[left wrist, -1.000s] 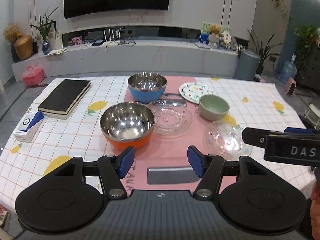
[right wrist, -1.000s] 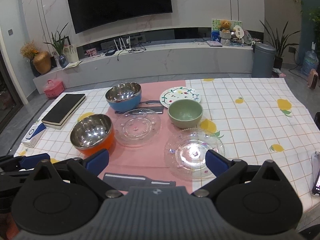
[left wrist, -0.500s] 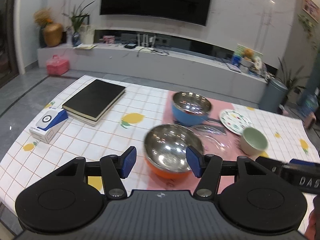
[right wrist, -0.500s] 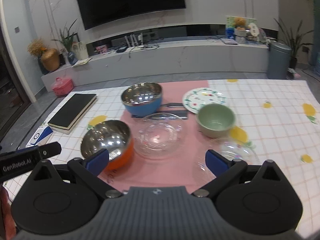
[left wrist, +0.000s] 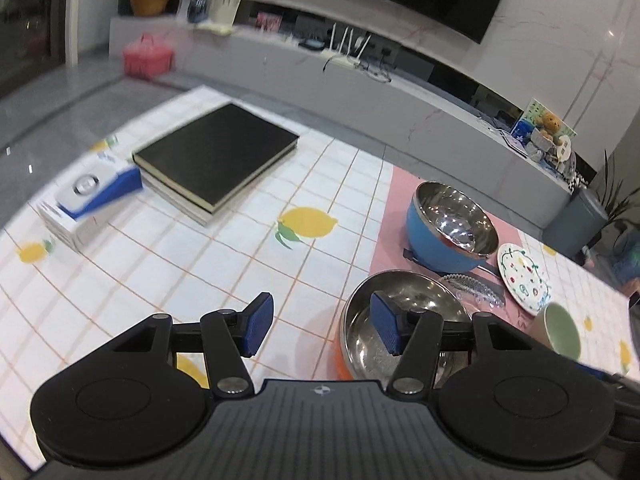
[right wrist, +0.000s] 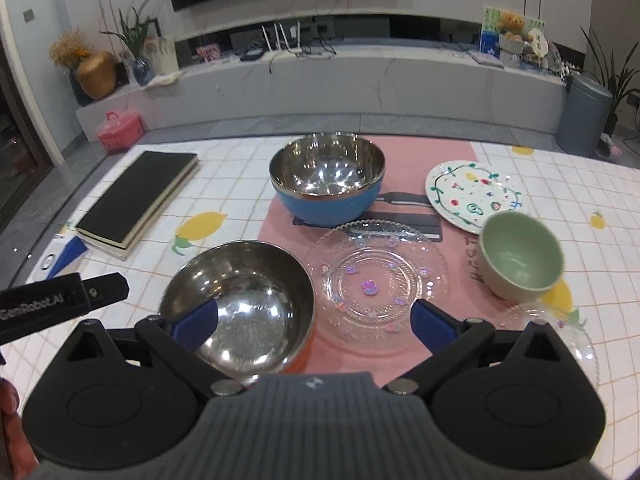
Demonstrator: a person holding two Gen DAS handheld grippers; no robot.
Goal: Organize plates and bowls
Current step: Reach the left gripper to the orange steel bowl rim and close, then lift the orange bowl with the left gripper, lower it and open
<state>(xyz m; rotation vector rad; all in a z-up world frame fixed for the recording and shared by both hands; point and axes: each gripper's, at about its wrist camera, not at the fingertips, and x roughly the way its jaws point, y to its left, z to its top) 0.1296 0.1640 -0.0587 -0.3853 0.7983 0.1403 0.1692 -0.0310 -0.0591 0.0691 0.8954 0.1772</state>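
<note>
An orange-sided steel bowl (right wrist: 240, 296) stands on the pink runner, a clear glass plate (right wrist: 376, 280) to its right. Behind them are a blue steel bowl (right wrist: 328, 184), a white patterned plate (right wrist: 472, 196) and a green bowl (right wrist: 520, 256). A second glass plate (right wrist: 560, 332) lies at the near right. My right gripper (right wrist: 316, 326) is open wide, one pad over the orange bowl's inside, the other over the glass plate's near edge. My left gripper (left wrist: 322, 330) is open, the orange bowl's (left wrist: 416, 292) left rim between its pads, which do not press on it.
A black book (left wrist: 216, 160) and a blue-and-white box (left wrist: 88, 200) lie on the left of the checked tablecloth. A dark knife (right wrist: 400, 200) lies behind the glass plate, partly under the blue bowl. The left gripper's body (right wrist: 60, 300) shows at the right wrist view's left edge.
Both grippers have moved left and lower over the table. The left one rolled and came up to the orange bowl's rim. The right one left the near-right glass plate for the orange bowl.
</note>
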